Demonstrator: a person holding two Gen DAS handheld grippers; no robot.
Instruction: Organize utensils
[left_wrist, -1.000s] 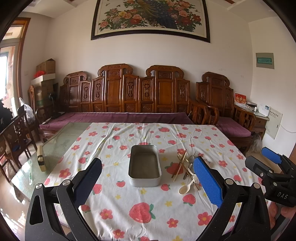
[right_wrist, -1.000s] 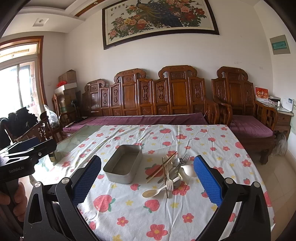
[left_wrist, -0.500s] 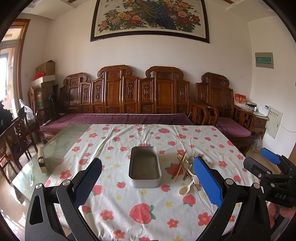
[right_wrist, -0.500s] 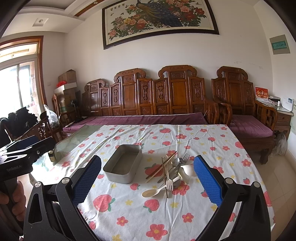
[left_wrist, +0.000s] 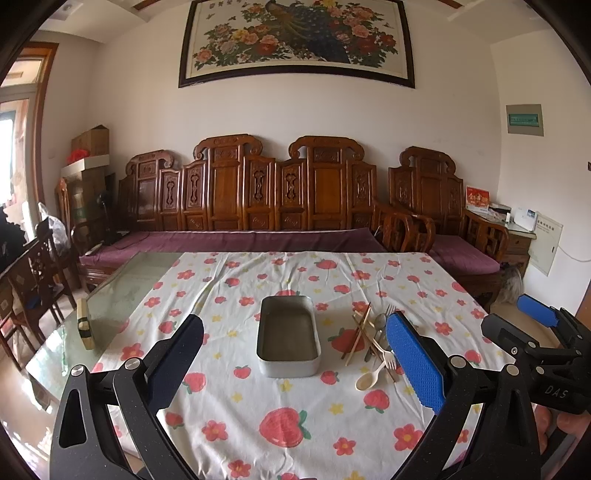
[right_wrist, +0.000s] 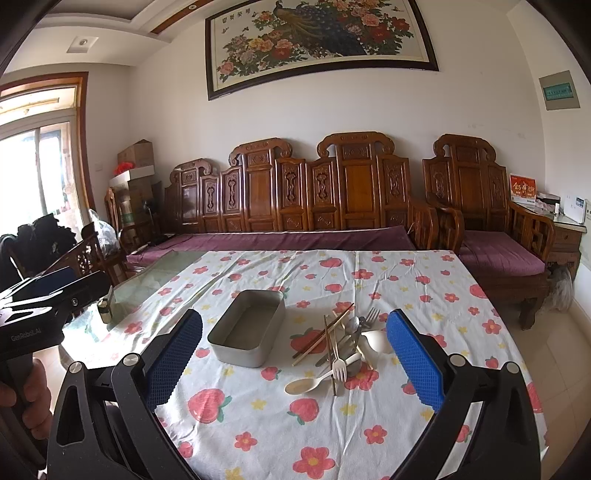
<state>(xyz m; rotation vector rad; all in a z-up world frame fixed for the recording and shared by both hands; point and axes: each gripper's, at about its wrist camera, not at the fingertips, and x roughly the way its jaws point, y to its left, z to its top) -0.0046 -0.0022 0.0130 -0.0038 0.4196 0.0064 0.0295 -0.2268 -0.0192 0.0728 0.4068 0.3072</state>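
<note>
The utensils (right_wrist: 341, 349) lie in a loose crossed heap on the flowered tablecloth (right_wrist: 280, 424): chopsticks (right_wrist: 322, 336), a metal spoon and fork, a pale fork (right_wrist: 338, 363) and a pale spoon (right_wrist: 306, 384) nearest the holder. Just left of the heap, not touching it, stands an empty metal tin (right_wrist: 246, 329), the likely place for them. The right gripper (right_wrist: 293, 363) hangs above the near table edge with jaws wide and nothing between them; the left gripper (left_wrist: 295, 363) is likewise wide and empty, lined up with the tin. No piece is lifted yet. To start well, I would take the pale spoon first, since it lies clear of the tangle, closing across its handle and lifting straight up so the crossed chopsticks are not dragged along
</note>
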